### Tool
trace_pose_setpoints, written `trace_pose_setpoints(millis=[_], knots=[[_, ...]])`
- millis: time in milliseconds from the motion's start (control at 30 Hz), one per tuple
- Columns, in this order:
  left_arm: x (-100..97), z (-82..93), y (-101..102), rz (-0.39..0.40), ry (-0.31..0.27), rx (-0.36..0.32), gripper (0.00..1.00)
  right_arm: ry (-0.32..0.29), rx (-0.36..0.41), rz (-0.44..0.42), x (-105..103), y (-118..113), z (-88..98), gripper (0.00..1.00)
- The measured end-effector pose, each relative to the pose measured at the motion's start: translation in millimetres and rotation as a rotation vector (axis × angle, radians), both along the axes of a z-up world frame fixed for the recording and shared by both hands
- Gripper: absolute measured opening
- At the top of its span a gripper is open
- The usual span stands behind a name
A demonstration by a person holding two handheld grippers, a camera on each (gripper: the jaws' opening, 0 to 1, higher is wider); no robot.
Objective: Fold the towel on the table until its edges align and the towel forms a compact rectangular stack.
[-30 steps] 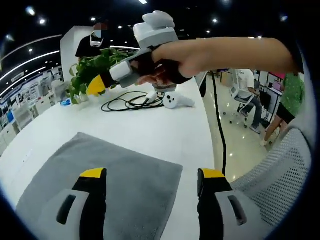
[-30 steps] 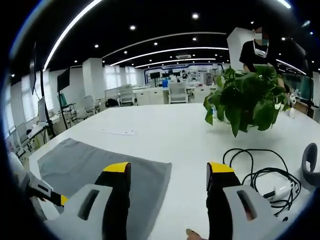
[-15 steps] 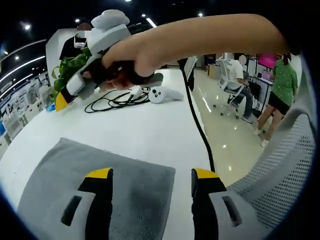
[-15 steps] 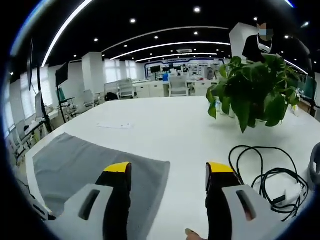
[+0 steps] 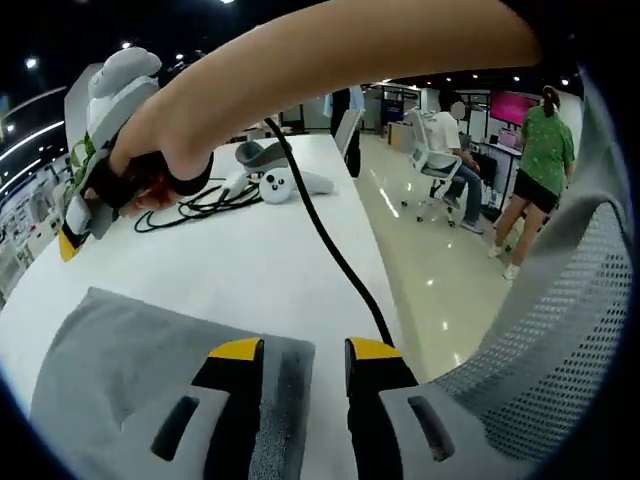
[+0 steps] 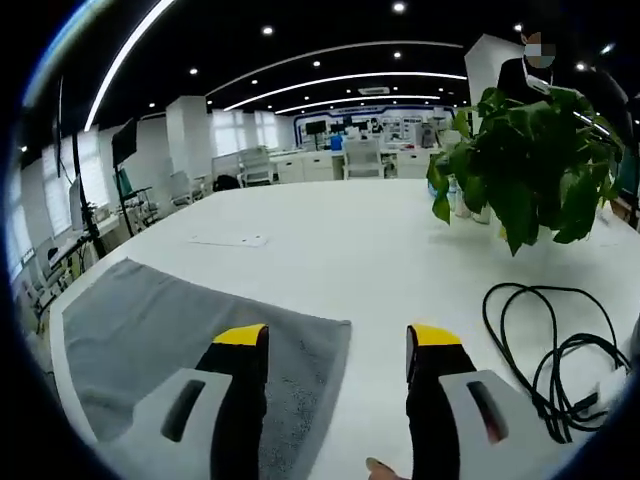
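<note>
While the grey towel lies flat on the white counter, the left gripper sits right over the towel's corner near the counter edge, its yellow-tipped fingers with only a narrow gap between them, one on each side of the towel's edge; can't tell if they actually pinch it. In the left gripper view the right gripper shows at the left, held by the person's hand, hovering past the towel's far side. In the right gripper view the right gripper has its fingers spread wide apart, holding nothing, above another towel corner. Further back sit a leafy potted plant, a tangle of black cable, and a white controller.
</note>
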State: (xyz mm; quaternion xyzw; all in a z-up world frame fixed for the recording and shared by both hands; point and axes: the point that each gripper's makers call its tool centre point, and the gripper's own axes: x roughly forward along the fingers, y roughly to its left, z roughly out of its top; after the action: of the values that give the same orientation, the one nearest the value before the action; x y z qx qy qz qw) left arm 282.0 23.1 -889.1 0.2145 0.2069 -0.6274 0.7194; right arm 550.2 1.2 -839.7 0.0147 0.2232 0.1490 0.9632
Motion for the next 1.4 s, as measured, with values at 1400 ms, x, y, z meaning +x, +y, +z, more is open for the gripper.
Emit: trace_pose_setpoints(millis=[1400], knots=[[10.2,-24.5,-1,0.095,0.050,0.047,0.04,0.068,-0.016,0.029,19,24,-33.2,0.50]])
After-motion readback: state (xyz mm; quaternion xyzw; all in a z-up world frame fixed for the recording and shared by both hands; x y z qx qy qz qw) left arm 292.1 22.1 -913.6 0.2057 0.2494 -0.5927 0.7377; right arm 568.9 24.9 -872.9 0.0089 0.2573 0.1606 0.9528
